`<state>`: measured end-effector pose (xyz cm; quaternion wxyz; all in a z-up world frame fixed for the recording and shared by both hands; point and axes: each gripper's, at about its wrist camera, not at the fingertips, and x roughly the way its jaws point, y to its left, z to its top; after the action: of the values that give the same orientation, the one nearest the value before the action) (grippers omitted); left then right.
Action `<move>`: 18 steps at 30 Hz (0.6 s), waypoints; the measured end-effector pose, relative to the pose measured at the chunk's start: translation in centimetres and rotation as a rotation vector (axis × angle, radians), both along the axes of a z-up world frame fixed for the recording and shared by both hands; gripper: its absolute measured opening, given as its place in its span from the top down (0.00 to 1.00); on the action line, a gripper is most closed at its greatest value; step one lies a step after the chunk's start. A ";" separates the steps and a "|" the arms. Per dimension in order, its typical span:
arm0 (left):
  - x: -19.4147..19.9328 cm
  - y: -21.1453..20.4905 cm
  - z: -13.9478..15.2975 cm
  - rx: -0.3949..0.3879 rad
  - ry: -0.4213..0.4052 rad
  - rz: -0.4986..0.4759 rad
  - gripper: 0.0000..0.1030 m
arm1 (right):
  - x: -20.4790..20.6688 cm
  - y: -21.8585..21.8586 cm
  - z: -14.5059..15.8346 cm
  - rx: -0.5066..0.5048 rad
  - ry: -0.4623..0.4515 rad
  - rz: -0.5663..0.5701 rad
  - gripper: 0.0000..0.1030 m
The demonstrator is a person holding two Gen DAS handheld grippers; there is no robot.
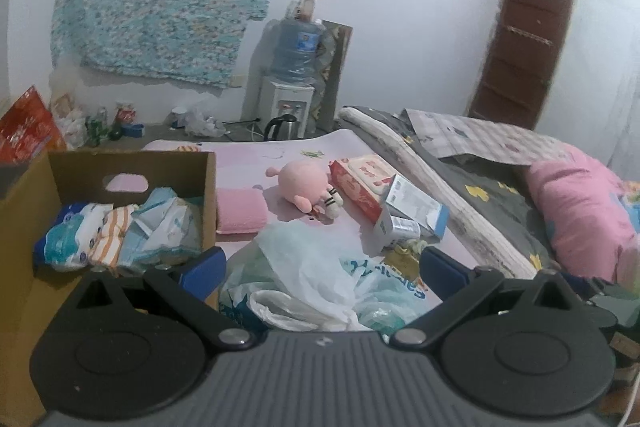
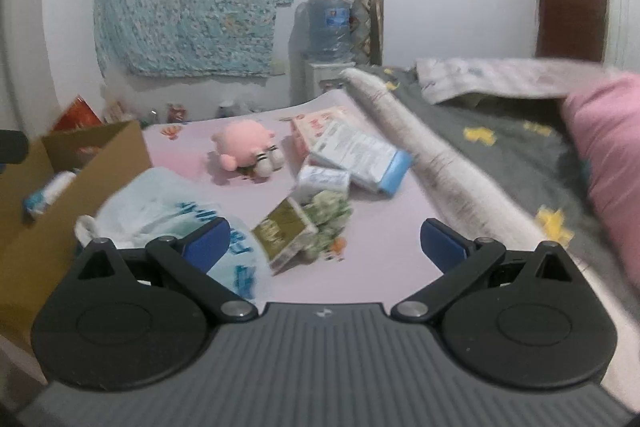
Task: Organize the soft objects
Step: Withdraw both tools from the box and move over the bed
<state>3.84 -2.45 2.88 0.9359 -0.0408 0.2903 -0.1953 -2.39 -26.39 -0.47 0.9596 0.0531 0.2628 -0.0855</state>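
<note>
Smooth pink mat [image 1: 280, 151] holds a round plush toy [image 1: 298, 187]; crinkly plastic bag [image 1: 320, 267] sits between both wide-spread, empty grippers.

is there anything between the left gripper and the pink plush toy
Yes. A crumpled white plastic bag lies on the pink mat directly ahead of the open left gripper, between it and the pink plush toy farther back. Beyond the bag the mat is bare.

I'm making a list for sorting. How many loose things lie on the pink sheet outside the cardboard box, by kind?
Plush toys: 1, pink
Folded pink towels: 1
Plastic bags: 1, white
Boxes and packs: 4, red, white and blue, small white, gold
Green patterned soft packs: 1
Total: 8
</note>
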 end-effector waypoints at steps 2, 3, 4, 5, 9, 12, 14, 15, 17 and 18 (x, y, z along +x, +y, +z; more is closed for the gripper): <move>0.3 -0.2 0.2 0.007 -0.008 -0.020 0.00 | -0.1 -0.2 -0.5 0.044 -0.004 -0.001 0.01; 0.5 -0.4 0.3 0.014 -0.011 -0.032 0.00 | 0.0 -0.4 -0.7 0.064 -0.008 -0.004 0.01; 0.8 -0.6 0.4 0.026 -0.011 -0.044 0.00 | -0.1 -0.6 -0.9 0.078 -0.016 -0.008 0.01; 1.2 -1.0 0.5 0.042 -0.008 -0.053 0.00 | 0.0 -0.8 -1.2 0.088 -0.022 -0.014 0.01; 3.5 -3.2 1.0 0.105 0.019 -0.068 0.00 | 0.4 -2.7 -2.5 0.169 -0.035 -0.047 0.01; 5.5 -4.7 1.7 0.102 0.028 -0.070 0.00 | 1.0 -4.6 -3.2 0.239 -0.030 -0.055 0.01; 7.0 -5.8 2.1 0.089 0.042 -0.071 0.00 | 1.4 -6.0 -3.5 0.287 -0.044 -0.056 0.01; 7.8 -6.3 2.3 0.084 0.053 -0.072 0.00 | 1.8 -6.8 -3.5 0.310 -0.052 -0.056 0.01; 9.7 -7.7 2.4 0.086 0.085 -0.068 0.00 | 2.8 -8.0 -3.5 0.326 -0.071 -0.053 0.01; 10.4 -8.3 2.4 0.090 0.096 -0.068 0.00 | 3.5 -8.5 -3.4 0.311 -0.086 -0.045 0.01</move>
<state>14.28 -10.80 5.25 0.9146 0.0019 0.3448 -0.2112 1.07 -34.94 -3.85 0.9481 0.2103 0.2302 -0.0631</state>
